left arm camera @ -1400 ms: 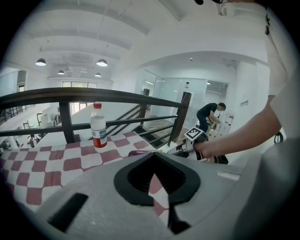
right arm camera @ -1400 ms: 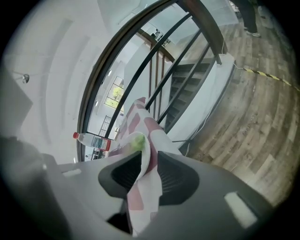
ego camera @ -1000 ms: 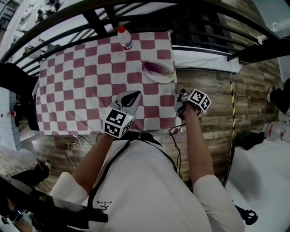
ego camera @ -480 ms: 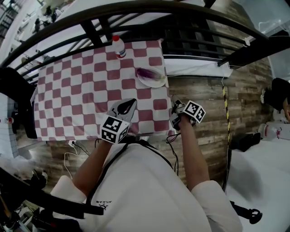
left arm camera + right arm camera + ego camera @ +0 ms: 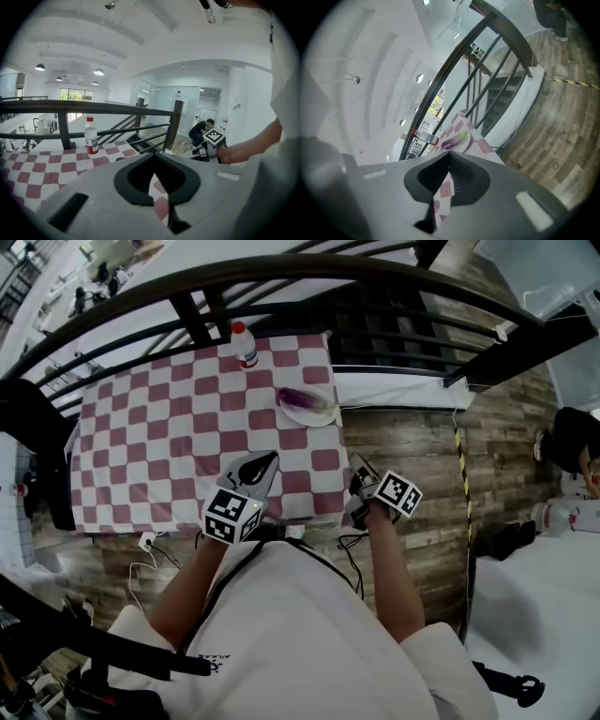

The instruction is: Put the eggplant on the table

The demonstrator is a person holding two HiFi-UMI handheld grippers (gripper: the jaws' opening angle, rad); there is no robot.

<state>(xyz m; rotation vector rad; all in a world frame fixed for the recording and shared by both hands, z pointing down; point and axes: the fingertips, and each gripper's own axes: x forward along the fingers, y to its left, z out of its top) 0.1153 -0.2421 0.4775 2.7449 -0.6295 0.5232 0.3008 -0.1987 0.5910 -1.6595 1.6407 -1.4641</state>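
Note:
The purple eggplant (image 5: 302, 397) lies on a white plate (image 5: 317, 415) at the far right of the red-and-white checkered table (image 5: 169, 427). My left gripper (image 5: 270, 460) hovers over the table's near edge, shut and empty, its tips meeting in the left gripper view (image 5: 152, 157). My right gripper (image 5: 358, 470) is just off the table's right near corner, over the floor, shut on nothing. Its view looks past the joined tips (image 5: 450, 153) to the eggplant (image 5: 451, 141) on the plate (image 5: 463, 139). Both grippers are well short of the plate.
A plastic bottle (image 5: 246, 345) with a red cap and label stands at the table's far edge, also seen as bottle (image 5: 91, 136). A dark metal railing (image 5: 281, 277) runs behind the table. Wooden floor (image 5: 403, 437) lies to the right. Cables (image 5: 148, 542) hang below the near edge.
Both grippers have drawn back toward the table's near edge, away from the plate. The eggplant has stayed on its plate.

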